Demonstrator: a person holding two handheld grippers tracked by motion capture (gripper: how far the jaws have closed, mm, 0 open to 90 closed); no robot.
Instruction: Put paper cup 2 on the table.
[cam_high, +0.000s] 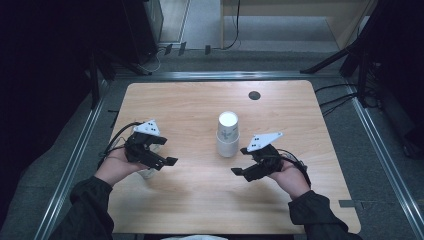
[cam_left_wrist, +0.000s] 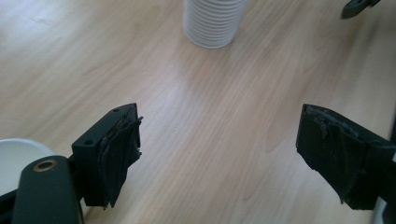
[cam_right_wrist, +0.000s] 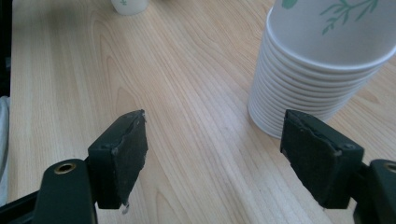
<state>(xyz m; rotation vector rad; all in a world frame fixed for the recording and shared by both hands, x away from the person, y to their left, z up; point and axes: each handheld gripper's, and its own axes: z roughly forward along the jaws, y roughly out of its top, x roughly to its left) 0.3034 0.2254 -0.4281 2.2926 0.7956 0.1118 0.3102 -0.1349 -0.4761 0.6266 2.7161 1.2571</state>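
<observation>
While both tongs gape wide and hold nothing, the stack of paper cups (cam_high: 227, 135) stands mid-bench (cam_high: 200, 200), just beside the right tongs (cam_high: 242, 161); the left tongs (cam_high: 167, 151) hover well apart.

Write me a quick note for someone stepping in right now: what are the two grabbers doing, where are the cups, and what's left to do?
Left gripper: open, holding nothing, above the table.
Right gripper: open, holding nothing, beside the stack of cups but not touching it.
The stack stands upright mid-table. One single cup sits by the left hand, partly hidden under that gripper.
Done: apparently one cup set apart from the stack.
Left: probably take the next cup off the stack; neither gripper has gripped it yet.
</observation>
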